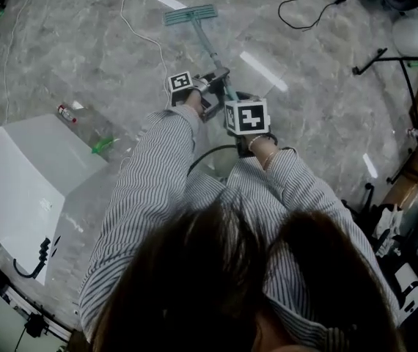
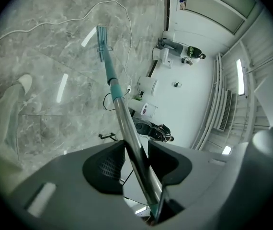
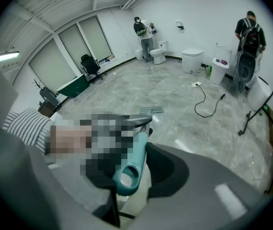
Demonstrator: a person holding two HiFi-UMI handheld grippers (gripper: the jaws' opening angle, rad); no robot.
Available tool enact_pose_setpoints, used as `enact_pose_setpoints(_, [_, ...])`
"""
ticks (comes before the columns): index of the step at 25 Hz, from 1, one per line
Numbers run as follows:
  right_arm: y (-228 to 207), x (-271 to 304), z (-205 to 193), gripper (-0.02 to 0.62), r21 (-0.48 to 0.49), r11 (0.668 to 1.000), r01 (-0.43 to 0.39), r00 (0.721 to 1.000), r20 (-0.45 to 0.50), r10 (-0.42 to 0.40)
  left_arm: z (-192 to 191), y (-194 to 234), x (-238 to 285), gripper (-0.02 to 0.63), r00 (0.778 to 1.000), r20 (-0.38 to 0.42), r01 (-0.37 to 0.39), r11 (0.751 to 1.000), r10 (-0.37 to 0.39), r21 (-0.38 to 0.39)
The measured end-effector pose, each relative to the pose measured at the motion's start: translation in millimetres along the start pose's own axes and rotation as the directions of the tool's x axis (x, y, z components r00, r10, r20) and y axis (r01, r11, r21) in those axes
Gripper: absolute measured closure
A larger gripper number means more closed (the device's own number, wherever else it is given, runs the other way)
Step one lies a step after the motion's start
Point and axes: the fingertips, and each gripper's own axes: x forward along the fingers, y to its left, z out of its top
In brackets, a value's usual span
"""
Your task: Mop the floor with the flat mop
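A flat mop lies with its teal head (image 1: 190, 14) on the grey marble floor ahead of me, and its pole (image 1: 207, 44) slants back to my hands. My left gripper (image 1: 203, 98) is shut on the metal part of the mop pole (image 2: 129, 134), which runs out to the mop head (image 2: 101, 42). My right gripper (image 1: 240, 125) sits closer to my body, shut on the teal handle end (image 3: 130, 167) of the pole. The mop head (image 3: 151, 110) shows small beyond it.
A white box-like unit (image 1: 37, 183) stands at my left, with a small bottle (image 1: 67, 113) and a green item (image 1: 103, 145) beside it. Cables (image 1: 308, 13) trail across the floor. Stands and gear (image 1: 403, 108) crowd the right. Toilets (image 3: 192, 60) and two people (image 3: 247, 28) are at the far wall.
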Motion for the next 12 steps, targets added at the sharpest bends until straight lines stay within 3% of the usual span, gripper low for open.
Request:
enact_pose_setpoints(7, [-13.0, 58.2, 133.8, 0.474, -0.035, 0.999, -0.021, 1.0, -0.002, 0.021, 111.2, -79.0, 55.8, 0.451, 0.993, 0.095, 0.074, 0.997, -0.072, -0.013])
enact_pose_setpoints(12, [-16.4, 92.5, 194.1, 0.474, -0.042, 0.999, -0.019, 1.0, -0.005, 0.019, 169.1, -110.7, 79.1, 0.451, 0.984, 0.137, 0.116, 0.993, -0.112, -0.019])
